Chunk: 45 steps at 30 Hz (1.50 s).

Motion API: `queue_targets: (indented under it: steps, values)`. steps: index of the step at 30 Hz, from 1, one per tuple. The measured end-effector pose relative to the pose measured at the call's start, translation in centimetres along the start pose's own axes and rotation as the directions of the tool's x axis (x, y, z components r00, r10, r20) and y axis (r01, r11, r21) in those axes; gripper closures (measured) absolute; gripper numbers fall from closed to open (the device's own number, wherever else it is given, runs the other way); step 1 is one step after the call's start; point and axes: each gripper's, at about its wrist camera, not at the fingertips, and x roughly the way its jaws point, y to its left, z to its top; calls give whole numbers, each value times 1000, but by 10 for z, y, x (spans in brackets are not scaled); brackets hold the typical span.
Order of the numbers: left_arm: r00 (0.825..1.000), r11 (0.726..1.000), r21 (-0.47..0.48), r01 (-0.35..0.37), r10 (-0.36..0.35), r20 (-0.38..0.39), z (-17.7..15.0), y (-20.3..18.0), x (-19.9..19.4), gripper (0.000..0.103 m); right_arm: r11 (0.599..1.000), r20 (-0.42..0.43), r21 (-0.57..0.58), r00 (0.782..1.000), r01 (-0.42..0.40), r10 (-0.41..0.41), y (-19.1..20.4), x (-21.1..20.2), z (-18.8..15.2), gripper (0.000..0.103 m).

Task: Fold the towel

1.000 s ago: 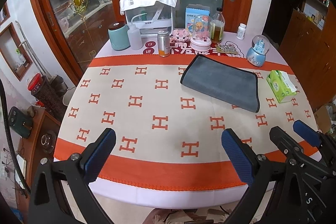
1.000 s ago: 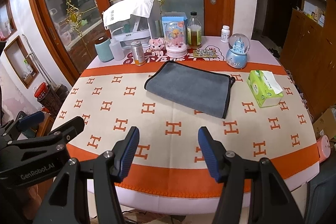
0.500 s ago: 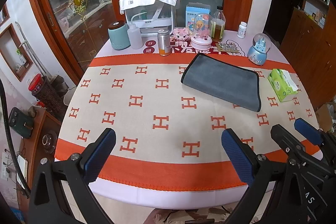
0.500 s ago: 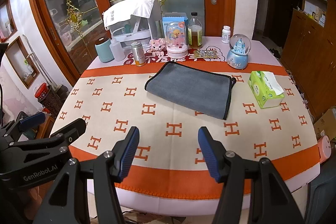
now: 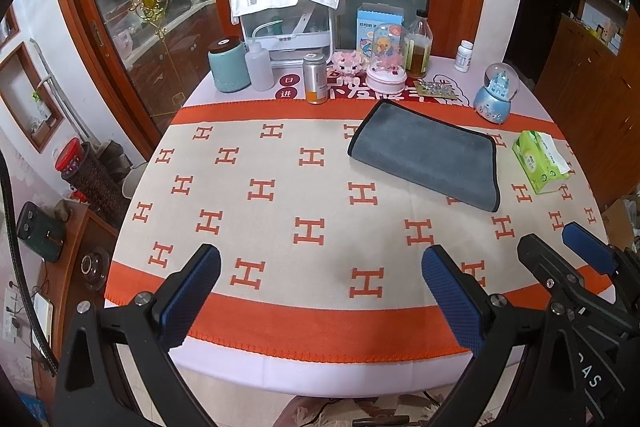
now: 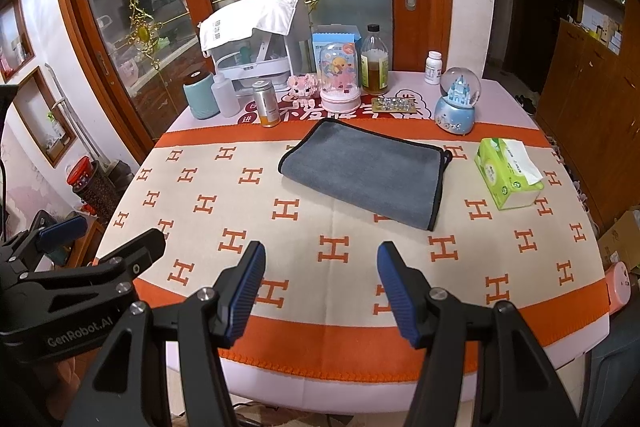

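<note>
A grey towel (image 5: 428, 155) with a black hem lies folded flat on the far right part of the round table; it also shows in the right wrist view (image 6: 364, 171). My left gripper (image 5: 320, 291) is open and empty over the table's near edge, well short of the towel. My right gripper (image 6: 320, 291) is open and empty, also at the near edge, with the towel straight ahead. In the left wrist view the right gripper (image 5: 568, 263) shows at the lower right. In the right wrist view the left gripper (image 6: 100, 243) shows at the lower left.
The table (image 6: 280, 375) carries an orange and beige H-pattern cloth. A green tissue pack (image 6: 508, 173) lies right of the towel. Behind it stand a snow globe (image 6: 456, 103), an oil bottle (image 6: 374, 61), a metal can (image 6: 266, 103), a teal jar (image 6: 200, 95) and a white appliance (image 6: 256, 39).
Both grippers have drifted very slightly; the views are nearly the same. The towel has not moved and both grippers stay open.
</note>
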Motion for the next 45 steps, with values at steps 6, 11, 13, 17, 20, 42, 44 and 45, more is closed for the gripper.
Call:
queue_targets:
  steps: [6,11,13,17,20,42,44,45]
  values:
    - [1000,1000,0,0,0,1,1,0,0,3,1000,0,1,1000,-1,1,0,0,0,44]
    - [1000,1000,0,-2,2,0,2,-2,0,3,1000,1,1,1000,-3,3,0,-1,0,44]
    - [1000,1000,1,-3,3,0,1,-1,0,3,1000,2,1,1000,-2,2,2,0,1,44]
    - [1000,1000,1,-1,1,-1,2,-2,0,3,1000,1,1,1000,-3,3,1,-1,0,44]
    - [1000,1000,1,-1,1,-1,2,-2,0,3,1000,1,2,1000,-3,3,2,0,0,44]
    - [1000,1000,0,0,0,-5,-5,1,-1,3,1000,6,-1,1000,-2,2,5,-1,-1,44]
    - [1000,1000,0,-1,1,-5,-7,1,-1,3,1000,6,0,1000,-4,4,6,-2,-2,44]
    - [1000,1000,1,-1,1,-5,-6,1,-1,3,1000,6,0,1000,-3,3,5,-2,-3,44]
